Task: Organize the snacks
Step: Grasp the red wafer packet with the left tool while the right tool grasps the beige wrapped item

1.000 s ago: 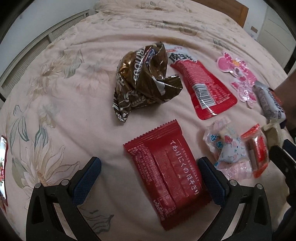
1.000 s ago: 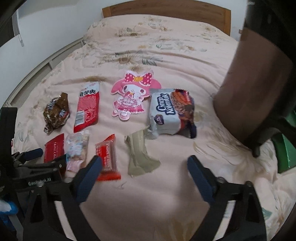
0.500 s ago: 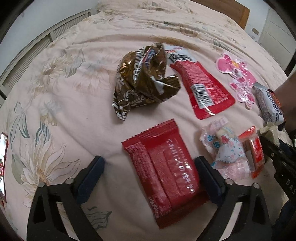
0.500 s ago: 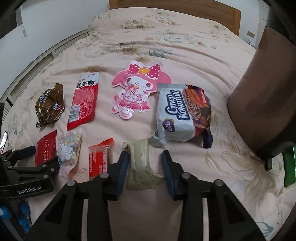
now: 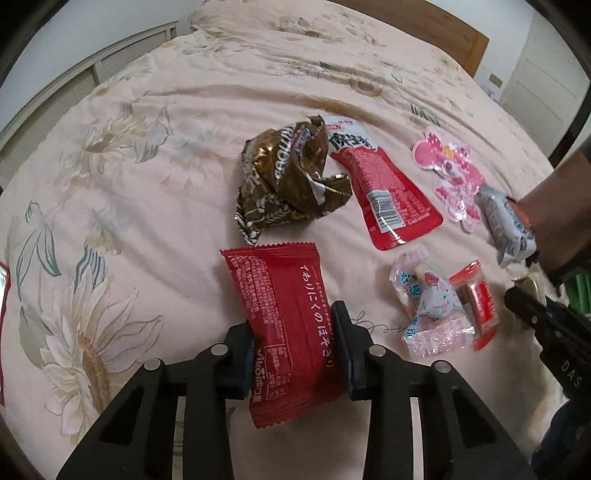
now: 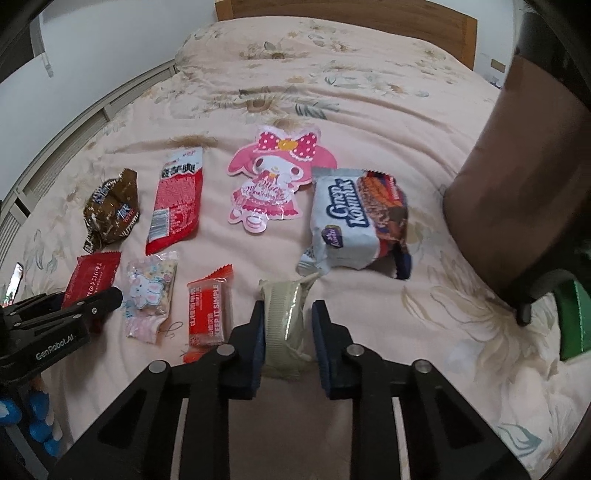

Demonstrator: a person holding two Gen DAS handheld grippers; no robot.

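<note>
Snacks lie spread on a floral bed cover (image 5: 129, 184). My left gripper (image 5: 293, 325) is closing, and its blue pads press both long edges of the flat red snack packet (image 5: 284, 295) with white lettering. My right gripper (image 6: 289, 314) is shut on the olive-green ribbed packet (image 6: 284, 328), near its lower half. Beyond lie a crumpled brown wrapper (image 5: 288, 181), a long red pouch (image 5: 384, 188), a pink character-shaped pack (image 6: 273, 181), a grey-white cookie pack (image 6: 354, 218), a clear cartoon candy bag (image 5: 428, 299) and a small orange-red bar (image 6: 208, 310).
A brown chair back (image 6: 517, 166) and its dark armrest stand at the bed's right side, with a green object (image 6: 572, 317) below them. The wooden headboard (image 6: 332, 18) is at the far end. A phone-like object (image 6: 14, 284) lies at the left edge.
Both grippers went from wide open to closed: the left one around the red packet, whose near end now looks raised, and the right one around the olive-green packet. The other snacks lie as before.
</note>
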